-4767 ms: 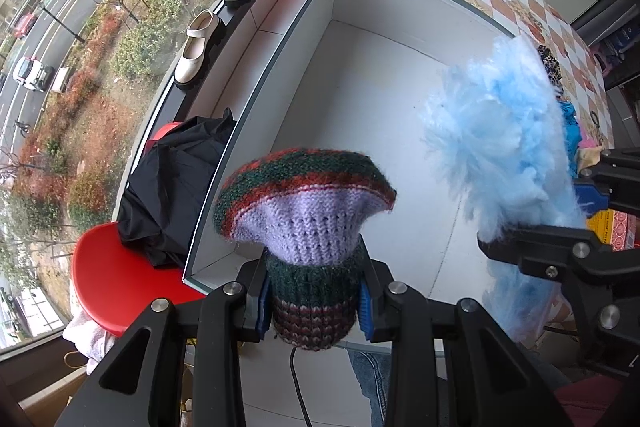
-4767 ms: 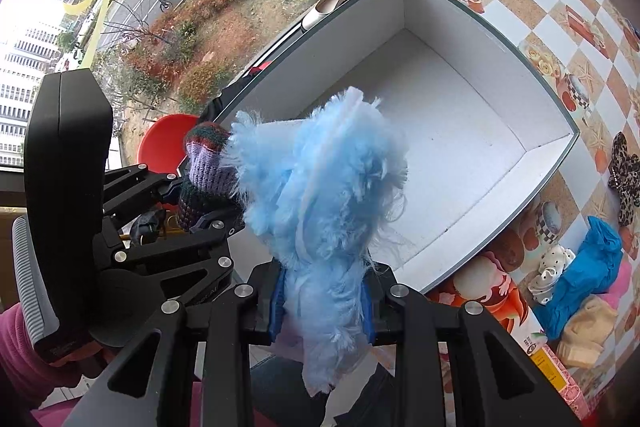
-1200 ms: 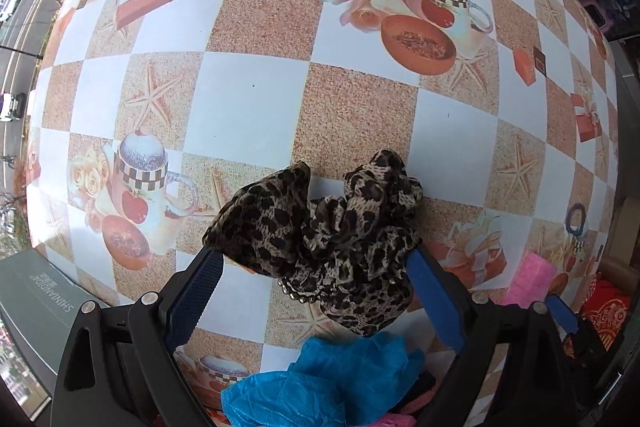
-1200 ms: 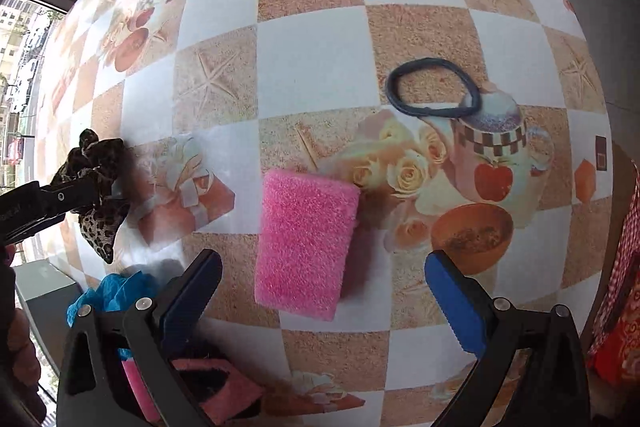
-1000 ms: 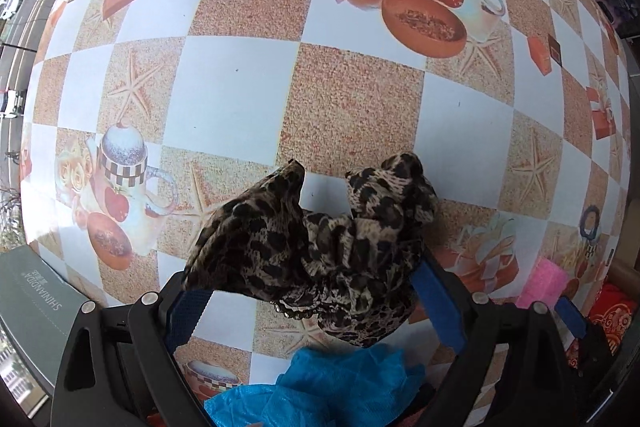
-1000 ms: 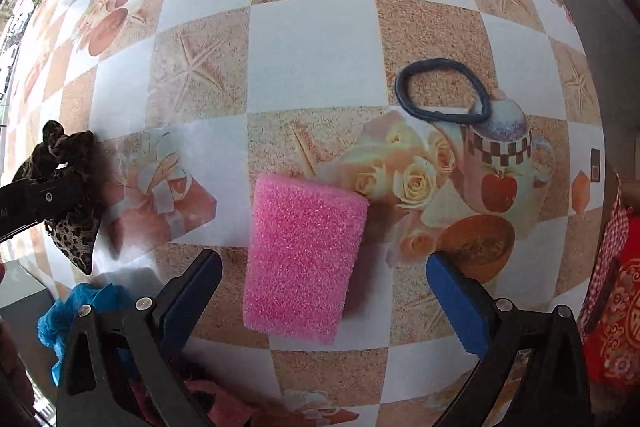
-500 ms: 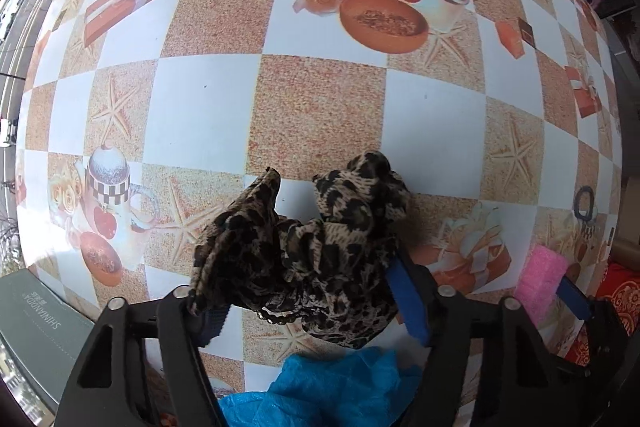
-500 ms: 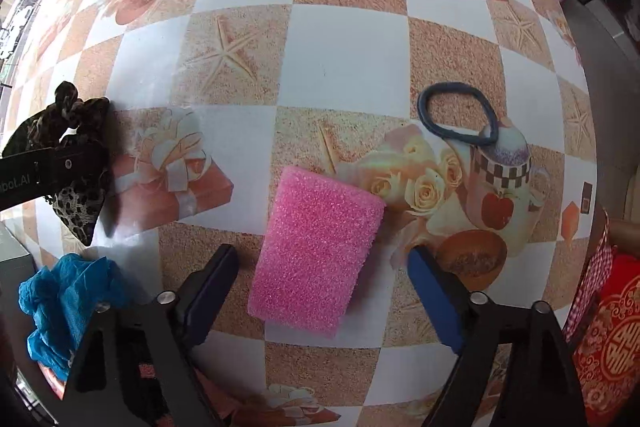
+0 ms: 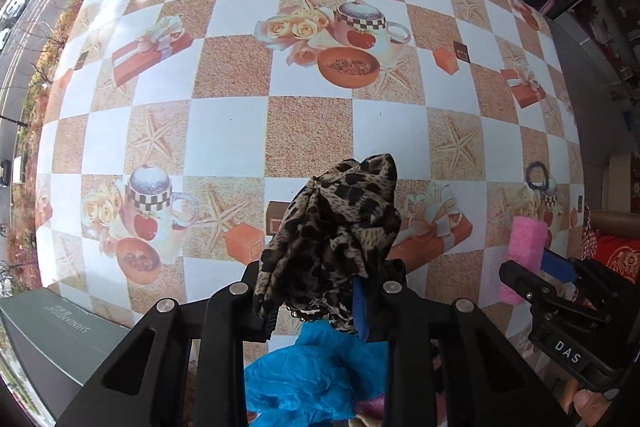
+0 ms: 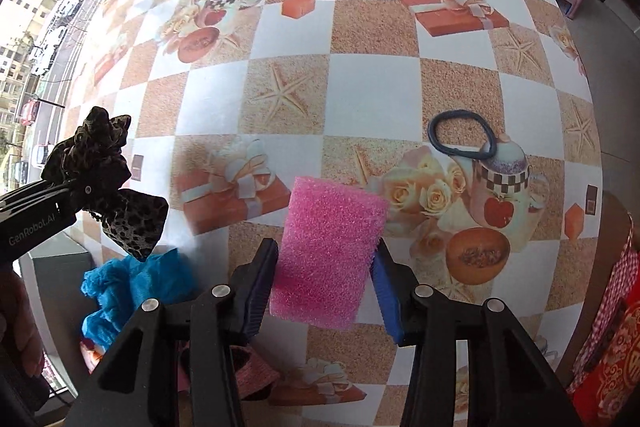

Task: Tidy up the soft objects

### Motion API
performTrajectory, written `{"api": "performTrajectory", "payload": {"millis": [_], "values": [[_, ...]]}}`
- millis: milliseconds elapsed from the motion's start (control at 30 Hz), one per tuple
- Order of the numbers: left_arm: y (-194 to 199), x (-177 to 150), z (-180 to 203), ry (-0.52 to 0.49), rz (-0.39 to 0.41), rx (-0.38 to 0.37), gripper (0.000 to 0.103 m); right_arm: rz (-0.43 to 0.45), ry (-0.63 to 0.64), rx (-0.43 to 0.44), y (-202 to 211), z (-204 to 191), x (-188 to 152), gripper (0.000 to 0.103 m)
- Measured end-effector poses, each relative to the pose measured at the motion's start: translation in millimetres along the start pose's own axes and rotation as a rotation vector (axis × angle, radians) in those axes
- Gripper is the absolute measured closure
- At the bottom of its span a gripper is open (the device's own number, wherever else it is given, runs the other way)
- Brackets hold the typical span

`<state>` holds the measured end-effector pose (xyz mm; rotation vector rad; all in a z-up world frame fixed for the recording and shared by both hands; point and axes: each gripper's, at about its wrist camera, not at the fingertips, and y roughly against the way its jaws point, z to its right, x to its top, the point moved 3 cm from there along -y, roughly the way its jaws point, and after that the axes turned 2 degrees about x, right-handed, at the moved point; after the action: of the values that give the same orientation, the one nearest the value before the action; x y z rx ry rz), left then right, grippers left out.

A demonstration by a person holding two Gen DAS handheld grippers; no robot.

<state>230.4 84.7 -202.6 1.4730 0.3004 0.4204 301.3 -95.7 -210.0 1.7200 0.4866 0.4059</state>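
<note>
Left wrist view: left hand-held gripper [image 9: 316, 311], jaws just closing, is pinching the leopard-print scrunchie [image 9: 340, 223], bunched and drooping above the counter [image 9: 232, 107]. Right hand-held gripper [image 10: 326, 281], also just closing, is squeezing the pink sponge [image 10: 328, 251], porous, tilted. Pickup step looks done; next probably needs carrying both to the grey box [image 9: 52, 339], near left.

Checkered tablecloth [image 9: 224, 131] covers table; grey box [image 9: 52, 339] at edge; window [image 10: 44, 7] beyond.

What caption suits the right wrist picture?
Hand-held gripper clamps a pink sponge above a checkered tablecloth.
</note>
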Motion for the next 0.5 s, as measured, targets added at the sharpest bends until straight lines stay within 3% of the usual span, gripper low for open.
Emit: {"api": "performTrajectory", "payload": {"millis": [500], "values": [[78,-65,-48,-0.004,0.102,-0.022,0.072,0.051,0.11,0.096,45,-82,-18,0.055]]}}
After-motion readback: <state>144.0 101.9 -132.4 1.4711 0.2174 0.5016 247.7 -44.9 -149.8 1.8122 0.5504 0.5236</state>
